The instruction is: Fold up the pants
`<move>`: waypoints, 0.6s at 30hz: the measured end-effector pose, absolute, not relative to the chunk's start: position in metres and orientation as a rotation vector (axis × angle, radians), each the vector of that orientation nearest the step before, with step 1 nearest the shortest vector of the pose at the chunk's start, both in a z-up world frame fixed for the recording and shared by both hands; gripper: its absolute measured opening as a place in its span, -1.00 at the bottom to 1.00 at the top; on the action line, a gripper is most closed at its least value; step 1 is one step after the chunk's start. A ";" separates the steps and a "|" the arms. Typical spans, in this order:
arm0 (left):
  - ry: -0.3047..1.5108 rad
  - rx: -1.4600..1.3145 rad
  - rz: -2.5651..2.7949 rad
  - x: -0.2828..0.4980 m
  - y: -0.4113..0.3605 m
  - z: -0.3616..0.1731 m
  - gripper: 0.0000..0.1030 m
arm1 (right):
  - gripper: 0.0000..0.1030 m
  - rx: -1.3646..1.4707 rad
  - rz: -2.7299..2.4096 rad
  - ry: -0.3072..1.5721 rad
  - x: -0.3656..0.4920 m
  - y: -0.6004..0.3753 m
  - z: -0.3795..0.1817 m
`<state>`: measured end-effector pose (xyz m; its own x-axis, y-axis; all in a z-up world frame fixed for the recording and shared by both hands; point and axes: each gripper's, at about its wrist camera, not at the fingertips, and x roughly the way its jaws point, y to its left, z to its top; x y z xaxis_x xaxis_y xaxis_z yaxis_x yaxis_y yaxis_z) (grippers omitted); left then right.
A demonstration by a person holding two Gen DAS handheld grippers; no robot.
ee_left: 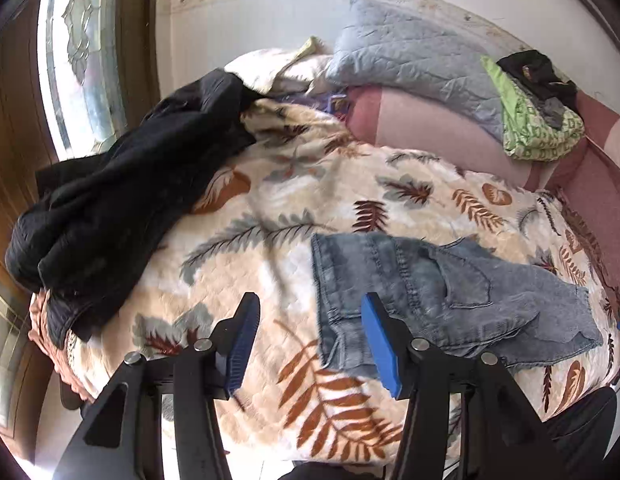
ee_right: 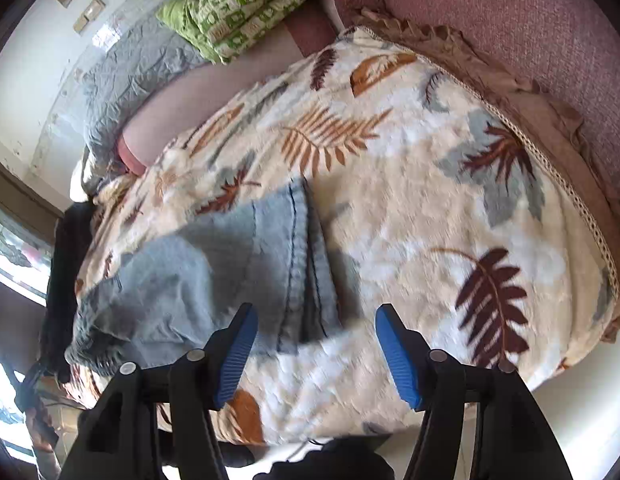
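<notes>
Your left gripper [ee_left: 310, 344] and right gripper [ee_right: 316, 350] hang with jaws apart, holding nothing. Between them the folded, faded blue denim pants [ee_left: 430, 296] lie flat on the leaf-print cream blanket [ee_left: 270, 208], open blanket all round; a crumpled black garment [ee_left: 122, 200] sits near its left edge.

Both cams are wrist fisheyes looking down-forward along blue fingers [ee_left: 380, 344] at the bed, close in. Left view faces the wall and window [ee_left: 82, 60], right view tilts toward the pink sofa back [ee_right: 510, 20]. Overlap: leaf blanket [ee_left: 270, 208], jeans [ee_left: 430, 288], green bundle [ee_right: 238, 8], grey quilt [ee_left: 410, 52].
</notes>
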<state>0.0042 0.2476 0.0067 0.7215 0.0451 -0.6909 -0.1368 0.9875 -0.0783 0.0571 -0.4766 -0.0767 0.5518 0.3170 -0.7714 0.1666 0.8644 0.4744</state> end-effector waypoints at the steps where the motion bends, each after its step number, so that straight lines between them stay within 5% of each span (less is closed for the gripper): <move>1: 0.753 -0.111 0.075 0.008 0.236 0.009 0.08 | 0.28 0.563 0.103 1.000 0.071 -0.476 -0.078; 8: 0.840 0.004 0.020 0.055 0.170 -0.026 0.08 | 0.26 0.572 0.033 1.133 0.172 -0.458 -0.115; 9: 0.873 0.007 0.019 0.060 0.167 -0.037 0.08 | 0.19 0.562 0.024 1.153 0.181 -0.457 -0.121; 13: 0.974 0.004 0.054 0.063 0.173 -0.072 0.08 | -0.64 0.427 0.034 1.194 0.200 -0.440 -0.128; 18: 1.050 -0.044 0.076 0.056 0.190 -0.100 0.12 | -0.71 0.247 -0.039 1.107 0.205 -0.432 -0.106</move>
